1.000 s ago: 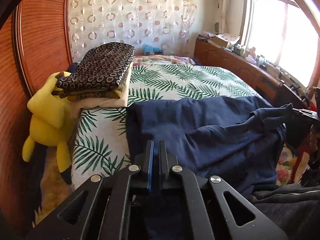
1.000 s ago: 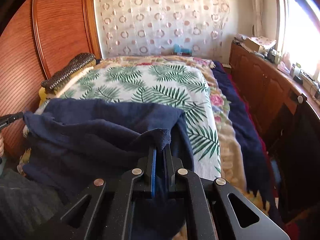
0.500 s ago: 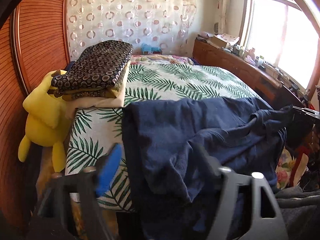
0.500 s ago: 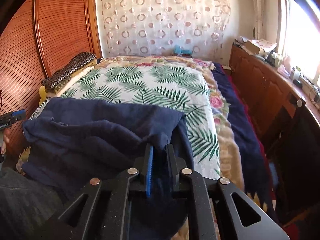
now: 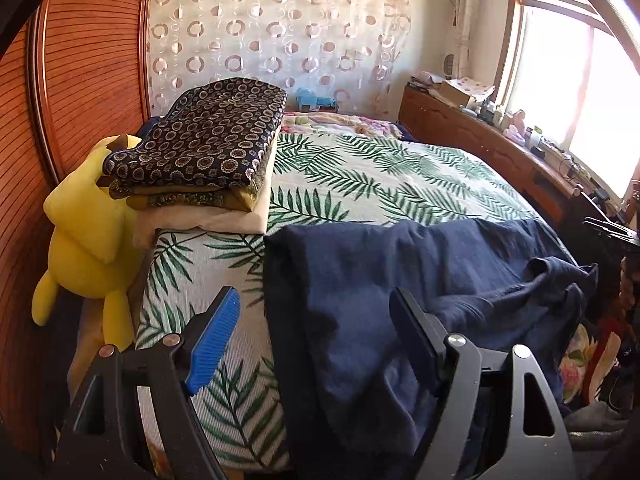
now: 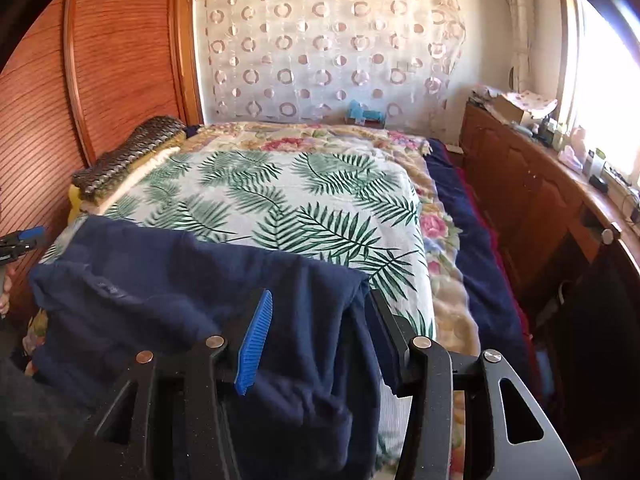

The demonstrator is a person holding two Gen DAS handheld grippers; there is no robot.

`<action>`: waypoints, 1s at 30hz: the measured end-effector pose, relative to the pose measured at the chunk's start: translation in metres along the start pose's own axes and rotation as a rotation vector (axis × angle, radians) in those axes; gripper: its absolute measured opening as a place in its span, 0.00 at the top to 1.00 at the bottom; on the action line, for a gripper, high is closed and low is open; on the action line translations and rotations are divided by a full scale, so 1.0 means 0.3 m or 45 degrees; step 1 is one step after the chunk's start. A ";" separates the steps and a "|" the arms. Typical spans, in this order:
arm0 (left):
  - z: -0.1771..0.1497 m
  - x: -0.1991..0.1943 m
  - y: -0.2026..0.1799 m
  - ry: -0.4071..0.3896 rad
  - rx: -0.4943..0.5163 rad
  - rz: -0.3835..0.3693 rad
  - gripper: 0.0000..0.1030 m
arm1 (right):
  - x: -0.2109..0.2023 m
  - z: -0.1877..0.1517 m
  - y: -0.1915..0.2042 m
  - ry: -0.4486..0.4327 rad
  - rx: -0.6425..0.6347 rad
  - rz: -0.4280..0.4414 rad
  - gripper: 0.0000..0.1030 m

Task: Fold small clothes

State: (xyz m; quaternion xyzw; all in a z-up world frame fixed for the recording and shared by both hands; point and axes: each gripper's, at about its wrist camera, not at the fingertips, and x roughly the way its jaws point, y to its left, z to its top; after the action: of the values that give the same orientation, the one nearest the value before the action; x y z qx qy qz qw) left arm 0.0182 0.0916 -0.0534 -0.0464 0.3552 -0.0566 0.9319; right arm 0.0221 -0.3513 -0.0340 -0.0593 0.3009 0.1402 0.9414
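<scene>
A navy blue garment [image 5: 420, 280] lies rumpled across the near end of the bed, its lower part hanging over the edge; it also shows in the right wrist view [image 6: 192, 292]. My left gripper [image 5: 316, 308] is open above the garment's left edge, holding nothing. My right gripper [image 6: 320, 308] is open over the garment's right corner, with cloth lying between the jaws but not pinched. The left gripper's tip [image 6: 24, 238] shows at the far left of the right wrist view.
The bed carries a palm-leaf cover [image 5: 380, 176]. A stack of folded patterned cloths [image 5: 204, 148] sits at its left side beside a yellow plush toy [image 5: 84, 232] and a wooden headboard [image 5: 80, 80]. A wooden sideboard [image 6: 540, 184] with small items runs under the window on the right.
Both grippers were shut on the navy garment one second ago. The left opened first, then the right, and the garment dropped onto the bed.
</scene>
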 end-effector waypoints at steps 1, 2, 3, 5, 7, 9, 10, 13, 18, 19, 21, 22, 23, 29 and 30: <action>0.008 0.016 0.002 0.002 0.004 0.005 0.24 | 0.039 0.007 -0.012 0.017 0.016 0.007 0.51; 0.014 0.030 0.007 0.007 0.005 0.010 0.24 | 0.086 0.010 -0.024 0.040 0.037 0.014 0.51; 0.022 0.048 0.010 0.014 0.008 0.017 0.24 | 0.121 0.018 -0.035 0.060 0.051 0.018 0.51; 0.039 0.081 0.014 0.028 0.014 0.033 0.24 | 0.205 0.029 -0.058 0.114 0.089 0.019 0.51; 0.049 0.106 0.019 0.041 0.022 0.037 0.24 | 0.269 0.042 -0.074 0.182 0.128 0.013 0.52; 0.062 0.140 0.023 0.063 0.032 0.034 0.24 | 0.304 0.059 -0.071 0.202 0.123 0.017 0.52; 0.068 0.154 0.025 0.073 0.035 0.039 0.24 | 0.317 0.067 -0.066 0.212 0.117 0.027 0.52; 0.084 0.201 0.029 0.092 0.052 0.052 0.24 | 0.353 0.082 -0.073 0.247 0.117 0.004 0.52; 0.089 0.257 0.049 0.128 0.046 0.073 0.24 | 0.389 0.091 -0.085 0.272 0.132 0.015 0.76; 0.087 0.264 0.054 0.135 0.045 0.074 0.24 | 0.390 0.096 -0.087 0.256 0.135 0.029 0.84; 0.082 0.274 0.063 0.146 0.041 0.075 0.24 | 0.352 0.087 -0.086 0.185 0.136 0.036 0.85; 0.080 0.281 0.065 0.152 0.038 0.077 0.24 | 0.335 0.084 -0.086 0.147 0.147 0.015 0.86; 0.075 0.287 0.070 0.161 0.036 0.073 0.24 | 0.308 0.083 -0.093 0.104 0.173 -0.002 0.86; 0.066 0.311 0.072 0.183 0.041 0.061 0.24 | 0.294 0.063 -0.085 0.109 0.195 -0.032 0.85; 0.066 0.312 0.072 0.184 0.041 0.058 0.24 | 0.300 0.064 -0.083 0.121 0.191 -0.038 0.85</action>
State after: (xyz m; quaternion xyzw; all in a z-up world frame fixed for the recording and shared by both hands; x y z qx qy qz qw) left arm 0.1025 0.1010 -0.1030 -0.0190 0.4214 -0.0442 0.9056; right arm 0.1103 -0.3509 -0.0701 0.0004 0.3538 0.1003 0.9299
